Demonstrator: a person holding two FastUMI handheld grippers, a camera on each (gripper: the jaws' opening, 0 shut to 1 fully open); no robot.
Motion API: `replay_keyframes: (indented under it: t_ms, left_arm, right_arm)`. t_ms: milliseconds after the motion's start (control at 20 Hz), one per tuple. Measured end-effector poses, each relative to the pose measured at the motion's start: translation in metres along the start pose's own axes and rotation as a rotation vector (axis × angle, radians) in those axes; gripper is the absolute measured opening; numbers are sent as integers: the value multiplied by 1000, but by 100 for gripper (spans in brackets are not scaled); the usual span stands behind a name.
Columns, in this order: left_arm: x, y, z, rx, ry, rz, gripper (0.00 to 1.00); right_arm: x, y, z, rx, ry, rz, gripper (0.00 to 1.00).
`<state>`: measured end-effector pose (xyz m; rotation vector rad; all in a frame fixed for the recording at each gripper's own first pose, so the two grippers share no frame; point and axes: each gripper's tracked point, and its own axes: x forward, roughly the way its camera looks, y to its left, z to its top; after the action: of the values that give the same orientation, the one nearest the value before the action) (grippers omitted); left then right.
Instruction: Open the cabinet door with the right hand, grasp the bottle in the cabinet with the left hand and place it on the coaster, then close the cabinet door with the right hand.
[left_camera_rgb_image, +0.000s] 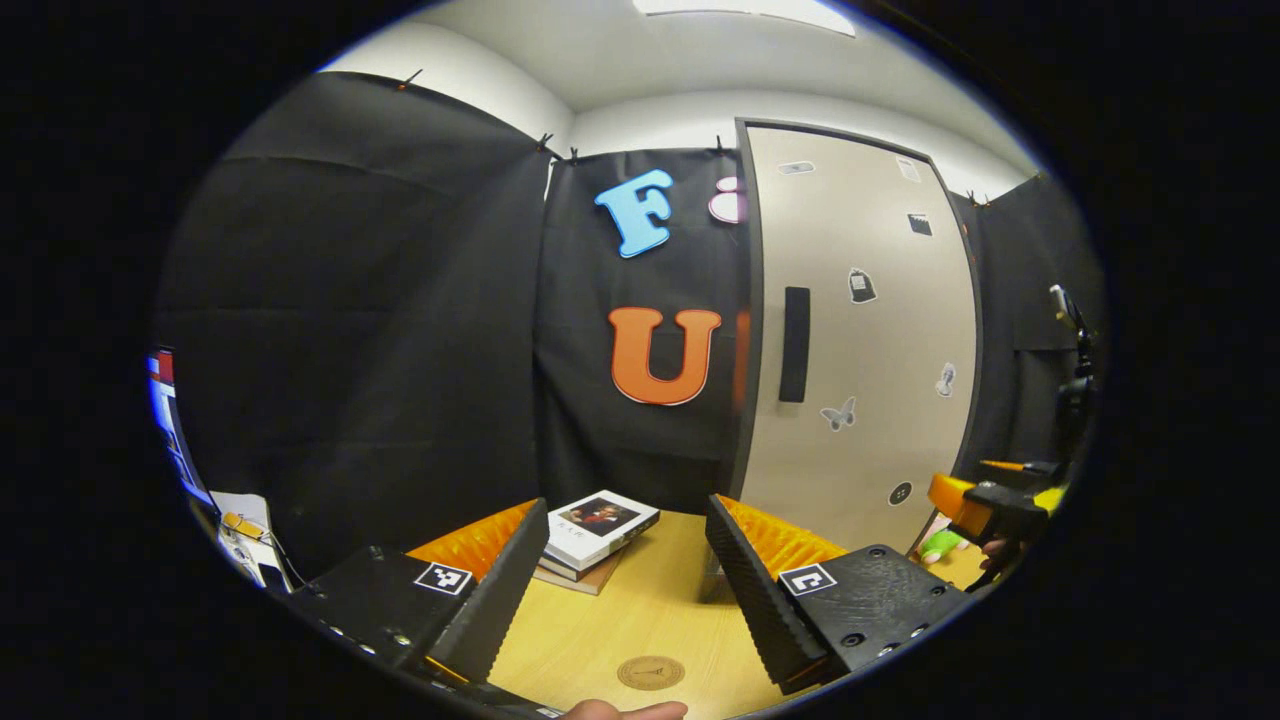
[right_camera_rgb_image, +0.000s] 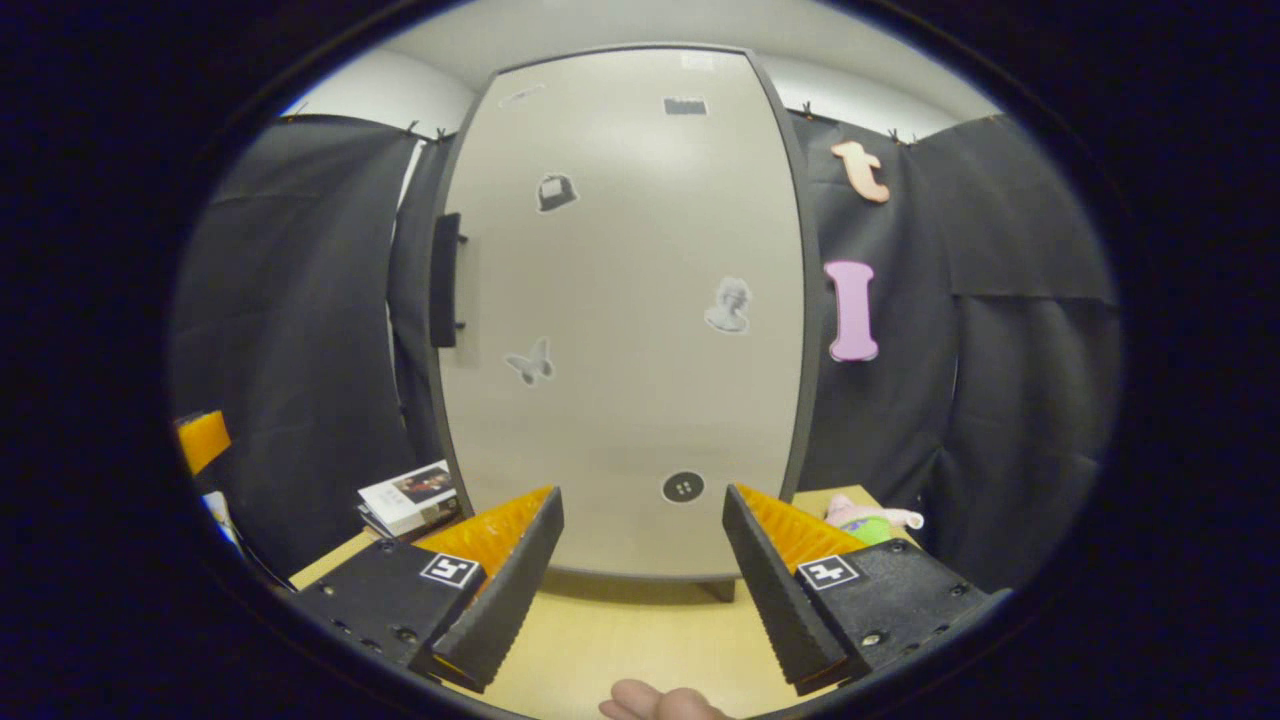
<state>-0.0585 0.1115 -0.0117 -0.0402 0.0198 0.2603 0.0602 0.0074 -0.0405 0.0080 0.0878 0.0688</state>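
Cabinet work has not begun: the tall beige cabinet door (right_camera_rgb_image: 620, 300) with its black bar handle (right_camera_rgb_image: 446, 280) stands shut on the pale wooden table (right_camera_rgb_image: 620, 640), so the bottle presumably inside cannot be seen. The right gripper (right_camera_rgb_image: 640, 590) faces the door squarely, fingers spread wide and empty, seemingly lined up to reach for the handle. The left gripper (left_camera_rgb_image: 620, 590), equally wide and empty, hangs above the round brown coaster (left_camera_rgb_image: 650, 672), beside stacked books (left_camera_rgb_image: 595, 535), likely waiting its turn.
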Motion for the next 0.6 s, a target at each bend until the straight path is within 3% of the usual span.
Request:
replay_keyframes:
  t_ms: [200,600]
  left_arm:
    - [-3,-15,13,19,-24,-55,95]
    - [-31,-11,-1,6,-15,-58,95]
  right_arm:
    - [3,1,19,32,-39,10,100]
    - [41,94,67,-163,-112,176,99]
